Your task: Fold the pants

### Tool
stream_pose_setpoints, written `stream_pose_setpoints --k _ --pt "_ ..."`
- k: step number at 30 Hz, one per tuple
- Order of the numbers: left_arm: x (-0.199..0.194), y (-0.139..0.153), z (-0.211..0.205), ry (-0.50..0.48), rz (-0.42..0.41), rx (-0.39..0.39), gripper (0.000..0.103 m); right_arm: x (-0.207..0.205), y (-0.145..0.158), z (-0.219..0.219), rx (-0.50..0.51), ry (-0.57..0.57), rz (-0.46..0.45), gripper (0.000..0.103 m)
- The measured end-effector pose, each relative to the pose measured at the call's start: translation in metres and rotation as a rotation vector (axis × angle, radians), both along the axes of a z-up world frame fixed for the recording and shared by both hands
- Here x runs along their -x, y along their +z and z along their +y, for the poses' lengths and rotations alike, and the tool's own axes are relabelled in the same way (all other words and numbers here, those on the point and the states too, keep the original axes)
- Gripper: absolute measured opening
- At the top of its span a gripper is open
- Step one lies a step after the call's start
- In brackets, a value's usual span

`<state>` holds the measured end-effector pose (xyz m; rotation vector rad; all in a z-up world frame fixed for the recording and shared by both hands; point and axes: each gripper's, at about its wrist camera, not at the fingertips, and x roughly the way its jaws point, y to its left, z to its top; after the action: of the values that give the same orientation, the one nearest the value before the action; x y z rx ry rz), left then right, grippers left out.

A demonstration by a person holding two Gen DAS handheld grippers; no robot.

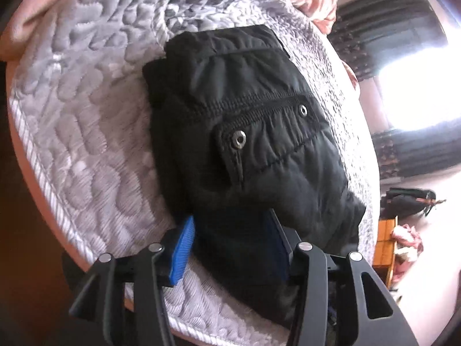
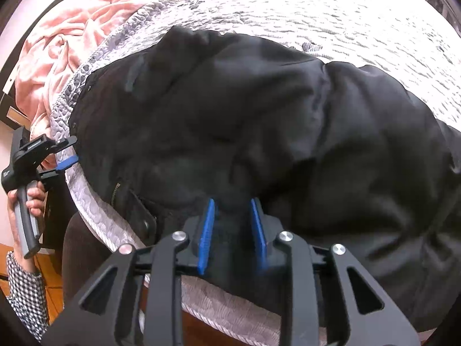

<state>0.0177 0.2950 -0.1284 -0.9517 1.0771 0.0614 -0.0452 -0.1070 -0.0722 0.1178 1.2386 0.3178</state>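
The right gripper [image 2: 234,216] is seen with its blue pads [image 2: 208,230] set a little apart and a ridge of black cloth bunched between them; whether the cloth is truly pinched cannot be told. The left gripper [image 1: 230,242] is spread wide, one pad [image 1: 183,249] bare at 8 o'clock, the other half hidden under the hem at 5 o'clock, so nothing is clamped there.

The pants [image 1: 245,144] are laid partly folded on the quilted mattress [image 1: 72,115], near its edge, with a snap flap at the centre of the left view. A pink blanket [image 2: 72,43] is bunched at 10 o'clock in the right view.

For a good fold, both edges are best gripped firmly, lifted level and carried over together, so that the layers are kept aligned and the bulk is smoothed.

No brand, label or writing can be read; small markings on the left gripper's body are too faint.
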Motion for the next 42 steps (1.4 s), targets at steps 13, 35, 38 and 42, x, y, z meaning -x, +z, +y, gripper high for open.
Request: stream_pose_setpoints --k 13,35,38,42 --pt "-0.005 -0.010 0.005 0.046 -0.039 0.037 0.004 -0.002 -0.008 0.004 0.018 0.018 0.004 0.030" --pt "0.042 0.087 -0.098 -0.076 -0.208 -0.466 0.055 0.013 0.023 -0.042 0.019 -0.045 -0.061 0.032" --pt "0.033 0.097 -0.148 -0.220 -0.277 -0.470 0.058 0.020 0.032 -0.066 0.032 -0.095 -0.080 0.032" --pt "0.005 0.081 -0.230 -0.443 -0.280 -0.399 0.058 0.025 0.032 -0.092 0.028 -0.157 -0.083 0.031"
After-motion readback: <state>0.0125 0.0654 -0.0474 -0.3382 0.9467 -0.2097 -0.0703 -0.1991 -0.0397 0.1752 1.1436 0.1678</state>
